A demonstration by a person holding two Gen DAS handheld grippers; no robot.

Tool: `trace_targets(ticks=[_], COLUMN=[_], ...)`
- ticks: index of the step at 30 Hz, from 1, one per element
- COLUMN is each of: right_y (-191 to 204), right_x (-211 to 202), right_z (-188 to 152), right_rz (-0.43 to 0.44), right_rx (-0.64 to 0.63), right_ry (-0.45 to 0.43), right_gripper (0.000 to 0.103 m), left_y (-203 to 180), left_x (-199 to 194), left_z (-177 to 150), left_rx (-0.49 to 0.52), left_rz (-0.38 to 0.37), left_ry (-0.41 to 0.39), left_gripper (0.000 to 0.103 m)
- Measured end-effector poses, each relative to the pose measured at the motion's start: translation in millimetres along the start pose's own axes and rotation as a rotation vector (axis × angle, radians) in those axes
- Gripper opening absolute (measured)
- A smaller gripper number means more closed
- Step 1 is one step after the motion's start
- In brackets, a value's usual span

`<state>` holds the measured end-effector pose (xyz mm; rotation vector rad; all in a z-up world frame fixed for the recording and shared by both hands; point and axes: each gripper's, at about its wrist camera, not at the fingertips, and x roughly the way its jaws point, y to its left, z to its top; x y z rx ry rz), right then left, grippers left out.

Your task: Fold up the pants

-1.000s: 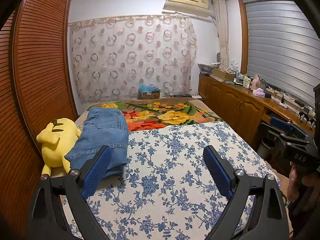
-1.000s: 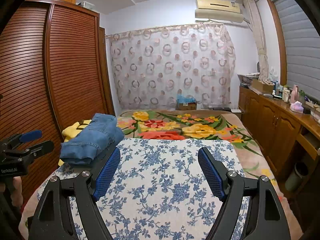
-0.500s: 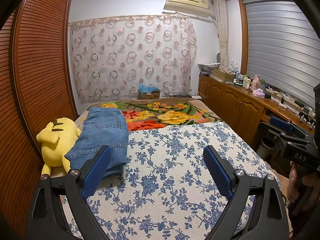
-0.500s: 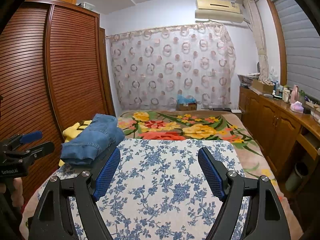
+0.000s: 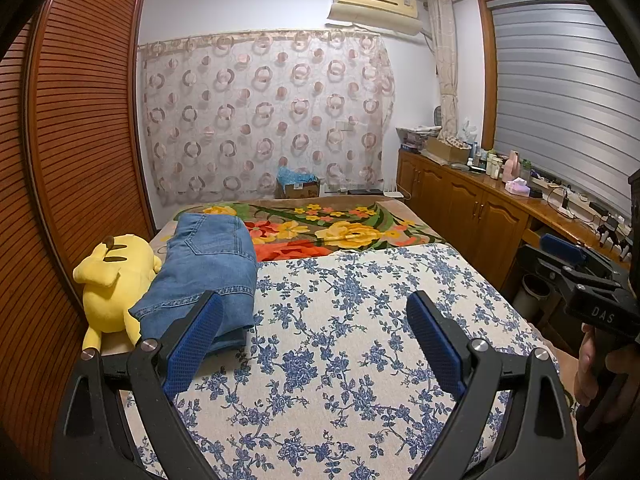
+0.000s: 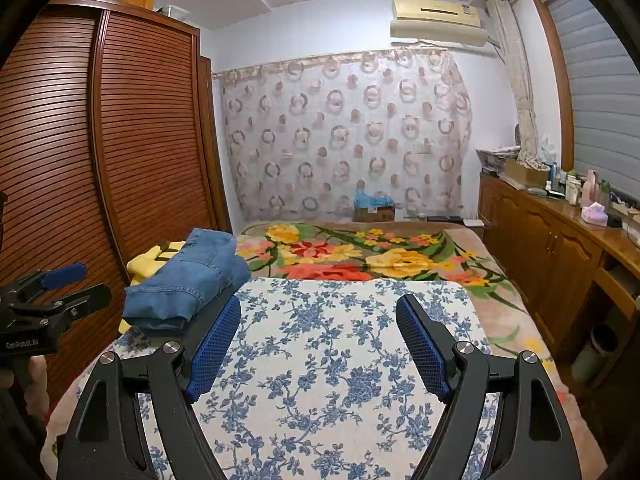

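**Status: Pants Folded and Set Aside; Both Grippers Empty**

**Task object.** The pants [image 5: 208,272] lie as a compact, multi-layer denim bundle at the left edge of the bed. The bundle rests partly on the blue-flowered sheet [image 5: 340,340] and leans against the yellow plush toy [image 5: 114,276] that sits between it and the wardrobe [image 5: 80,140]. From the right wrist view the pants [image 6: 188,280] show stacked layers with the hem edges toward the camera. The far end of the bundle reaches the bright floral blanket [image 5: 340,232].

**Left gripper.** The left gripper [image 5: 316,328] is spread wide. Nothing lies between the blue pads. It hangs above the sheet, aimed down the bed. One pad overlaps the near end of the pants in the picture; contact cannot be confirmed.

**Right gripper.** The right gripper [image 6: 320,336] is likewise spread wide and empty, above the middle of the sheet, well apart from the pants.

**Progress assessment.**
1. Folding: judged complete. The bundle is short, even and layered, with no leg hanging loose.
2. Placement: judged complete. The bundle sits to the side, leaving the sheet free.
3. Remaining: apparently nothing beyond minor squaring of the near hem layers, should a tidier stack be required.

**Caution.** The bundle leans on a soft toy; a nudge could tip it or loosen the upper layers.
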<state>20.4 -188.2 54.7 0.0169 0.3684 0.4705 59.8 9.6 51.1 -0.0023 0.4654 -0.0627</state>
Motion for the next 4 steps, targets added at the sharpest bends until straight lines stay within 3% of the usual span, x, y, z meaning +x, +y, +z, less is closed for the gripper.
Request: trace_targets(ticks=[4], right_y=[0.2], right_x=[0.6], right_z=[0.9], right_rz=[0.0], right_rx=[0.0], right_ry=[0.0], right_gripper=[0.082], left_y=[-0.4], left_x=[-1.0], left_z=[0.4], left_rx=[0.001], left_rz=[0.001], left_ry=[0.001], left_gripper=[0.093])
